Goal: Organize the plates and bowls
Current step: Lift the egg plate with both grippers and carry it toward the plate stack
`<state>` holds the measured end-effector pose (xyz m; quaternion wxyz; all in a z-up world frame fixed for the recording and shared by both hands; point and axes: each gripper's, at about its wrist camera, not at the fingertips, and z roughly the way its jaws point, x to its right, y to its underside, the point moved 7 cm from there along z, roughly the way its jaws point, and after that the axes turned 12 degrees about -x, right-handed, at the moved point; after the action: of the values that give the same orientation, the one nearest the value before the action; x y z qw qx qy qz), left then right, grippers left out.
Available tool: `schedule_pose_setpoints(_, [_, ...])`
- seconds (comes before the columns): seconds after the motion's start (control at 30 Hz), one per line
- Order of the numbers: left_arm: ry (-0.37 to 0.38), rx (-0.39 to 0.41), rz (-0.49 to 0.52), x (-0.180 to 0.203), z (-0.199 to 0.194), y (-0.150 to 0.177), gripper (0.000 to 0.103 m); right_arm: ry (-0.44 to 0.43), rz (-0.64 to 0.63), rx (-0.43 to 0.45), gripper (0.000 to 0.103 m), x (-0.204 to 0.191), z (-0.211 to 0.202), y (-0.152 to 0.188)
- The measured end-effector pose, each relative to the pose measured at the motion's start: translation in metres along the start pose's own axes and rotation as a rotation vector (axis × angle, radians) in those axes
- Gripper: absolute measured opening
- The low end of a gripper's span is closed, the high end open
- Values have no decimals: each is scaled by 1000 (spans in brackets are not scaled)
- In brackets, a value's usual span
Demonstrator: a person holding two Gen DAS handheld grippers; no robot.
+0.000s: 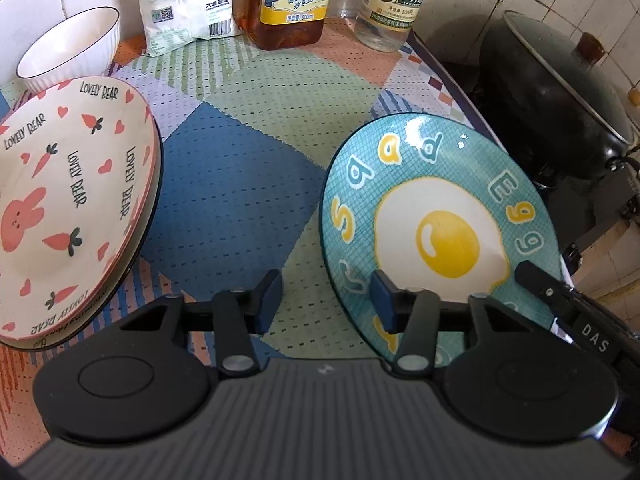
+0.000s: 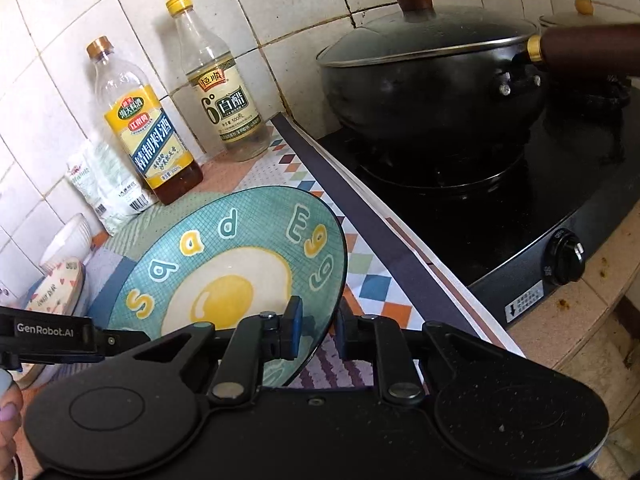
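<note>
This is a home kitchen. White wall tiles (image 2: 280,12) with darkened grout run behind the bench (image 1: 256,152), which wears a patterned plastic mat. At the back stand a bottle of cooking wine (image 2: 150,132), a bottle of white vinegar (image 2: 228,100) and a white packet (image 1: 184,4), probably salt, though its print is too small to be sure. Beside the bench sits a black gas stove (image 2: 520,232) with a control knob (image 2: 566,258), and on it a lidded black wok (image 2: 432,76). Printed plates (image 1: 68,208) and a white bowl (image 1: 68,46) share the mat.
</note>
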<state>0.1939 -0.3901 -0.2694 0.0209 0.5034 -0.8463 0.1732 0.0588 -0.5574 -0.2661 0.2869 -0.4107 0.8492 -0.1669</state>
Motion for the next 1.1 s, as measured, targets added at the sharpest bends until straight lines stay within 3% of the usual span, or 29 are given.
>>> schedule_pose_setpoints(0.07, [37,-2,1,2,0,-1,26,-20,-7,-1,20,2,1,-1])
schedule_pose_setpoints(0.13, [73,-2,-5,3,1,-2,18,-30,-15,-11,21,2,2,-2])
schedule_pose_setpoints(0.43, [95,-2,-94,3,5,-3,20,-84,-41,-66,20,6,4,-7])
schedule_pose_setpoints(0.77, [18,-41,1,11,3,-7,20,-59,-40,-111,21,1,5,-12])
schedule_pose_setpoints(0.93, [-95,-11,109,14,-11,-5,20,-108,-44,-131,21,-4,0,-9])
schedule_pose_setpoints(1.1, [-83,-27,101,3,-19,1,20,-116,-51,-133,22,-15,-5,-1])
